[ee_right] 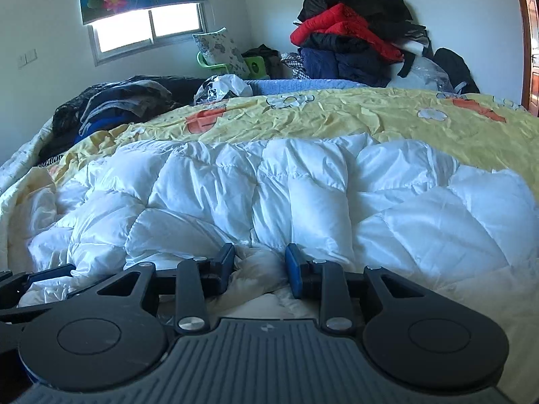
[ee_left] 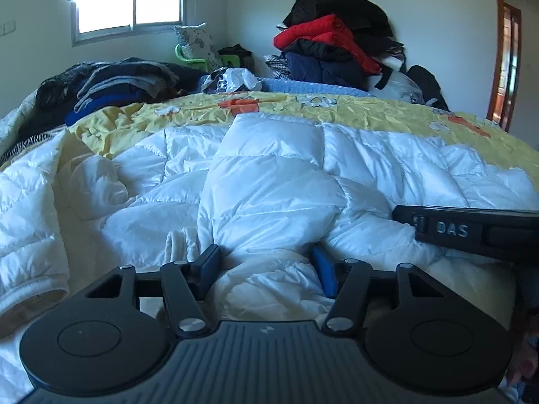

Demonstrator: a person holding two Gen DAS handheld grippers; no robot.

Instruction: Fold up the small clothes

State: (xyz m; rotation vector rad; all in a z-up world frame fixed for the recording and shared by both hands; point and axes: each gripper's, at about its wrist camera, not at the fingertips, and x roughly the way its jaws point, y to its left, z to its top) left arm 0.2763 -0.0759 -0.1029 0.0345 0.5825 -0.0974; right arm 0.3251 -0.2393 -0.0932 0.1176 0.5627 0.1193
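A white quilted puffer jacket point(ee_left: 269, 175) lies spread on the yellow bedspread point(ee_left: 337, 107); it also shows in the right wrist view point(ee_right: 303, 195). My left gripper point(ee_left: 266, 262) is open, its blue-padded fingers on either side of a bunched fold at the jacket's near edge. My right gripper point(ee_right: 259, 262) is open too, its fingers around a crumpled fold of the same edge. The right gripper's body shows at the right of the left wrist view point(ee_left: 471, 229), and the left gripper shows at the lower left of the right wrist view point(ee_right: 33, 279). A sleeve point(ee_left: 33, 235) trails left.
A tall pile of dark and red coats point(ee_left: 337, 40) leans on the back wall. A heap of dark folded clothes point(ee_left: 118, 87) sits at the bed's far left. A plastic bag point(ee_left: 232, 79), a blue blanket point(ee_left: 303, 86) and a green chair with a pillow point(ee_left: 195, 43) lie behind.
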